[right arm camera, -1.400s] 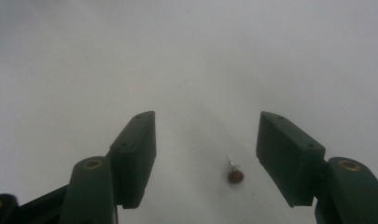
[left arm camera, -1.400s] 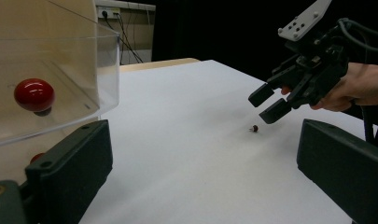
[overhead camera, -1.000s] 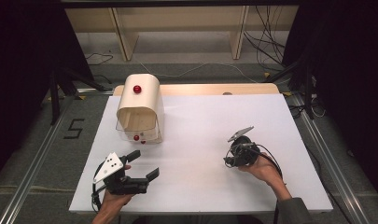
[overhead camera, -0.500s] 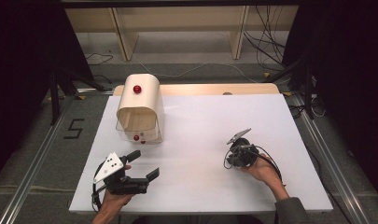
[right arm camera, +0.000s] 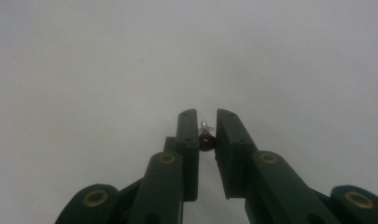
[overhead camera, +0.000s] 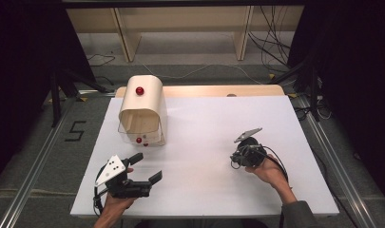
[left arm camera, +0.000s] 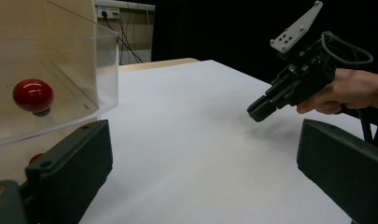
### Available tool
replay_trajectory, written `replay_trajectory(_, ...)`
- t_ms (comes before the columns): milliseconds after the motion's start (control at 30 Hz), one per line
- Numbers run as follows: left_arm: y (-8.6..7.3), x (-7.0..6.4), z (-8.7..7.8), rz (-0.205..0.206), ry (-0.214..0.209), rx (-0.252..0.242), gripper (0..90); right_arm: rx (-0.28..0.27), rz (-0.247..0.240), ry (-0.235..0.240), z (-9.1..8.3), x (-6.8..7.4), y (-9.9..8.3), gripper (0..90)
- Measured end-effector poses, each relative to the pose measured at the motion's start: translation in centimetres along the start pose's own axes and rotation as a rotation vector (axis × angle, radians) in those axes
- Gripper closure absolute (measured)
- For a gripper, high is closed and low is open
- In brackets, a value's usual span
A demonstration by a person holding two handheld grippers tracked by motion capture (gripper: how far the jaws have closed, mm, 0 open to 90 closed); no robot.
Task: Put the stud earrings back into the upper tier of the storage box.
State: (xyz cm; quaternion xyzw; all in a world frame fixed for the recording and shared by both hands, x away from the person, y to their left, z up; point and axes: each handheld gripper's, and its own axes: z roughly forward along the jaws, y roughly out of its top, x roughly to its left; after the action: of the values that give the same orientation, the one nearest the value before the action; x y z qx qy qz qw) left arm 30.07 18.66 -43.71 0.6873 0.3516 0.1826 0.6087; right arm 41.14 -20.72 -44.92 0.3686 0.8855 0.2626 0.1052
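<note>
White table [overhead camera: 214,123] w/ a light wood strip along its far edge, set on a grey floor; metal rails run down both sides. A "5" mark [overhead camera: 76,131] is on the floor left of the table. Far side: wooden shelf frame [overhead camera: 180,23] and loose cables; dark curtains left and right.

Bread-box-like container [overhead camera: 142,111] sits far-left on the table: cream curved body w/ a red knob [overhead camera: 139,90] on top, clear front panel w/ another red knob low down. In the left gripper view the clear panel and its red knob are close at left.

Left gripper [overhead camera: 145,168] near-left, close to the near edge, held by a hand [overhead camera: 115,204]; jaws wide apart, nothing between them. It sits just near of the container, not touching it.

Right gripper [overhead camera: 235,159] right of centre, held by a hand [overhead camera: 266,171], tips angled down toward the table. In the right gripper view jaws are nearly closed, pinching a tiny dark-brown item w/ a clear tip [right arm camera: 205,135]; can't tell what it is. Left gripper view shows its tips just above the table.

Open room: centre, far-right and near-centre of the table are bare; grippers well apart. Right gripper well in from the right edge.
</note>
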Motion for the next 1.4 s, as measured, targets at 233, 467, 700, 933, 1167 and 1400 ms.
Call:
replay_trajectory(233,0.0,0.0,0.0,0.000,-0.001,0.000,3.1,-0.097,-0.002,0.010,-1.5,0.4,0.7,80.1)
replay_trajectory(467,0.0,0.0,0.0,0.001,-0.001,0.001,3.1,-0.154,-0.009,0.033,-2.5,1.1,1.3,80.1)
replay_trajectory(700,0.0,0.0,0.0,0.002,-0.001,0.001,3.1,-0.180,-0.011,0.049,-3.0,1.8,1.8,80.1)
replay_trajectory(933,0.0,0.0,0.0,0.001,0.000,0.001,3.1,-0.210,-0.022,0.065,-3.4,2.4,2.4,80.1)
replay_trajectory(1167,0.0,0.0,0.0,0.002,0.001,0.000,3.1,-0.251,-0.035,0.084,-4.1,3.1,3.1,80.1)
replay_trajectory(1400,0.0,0.0,0.0,0.002,0.001,0.001,3.1,-0.274,-0.052,0.101,-4.4,3.9,3.8,80.1)
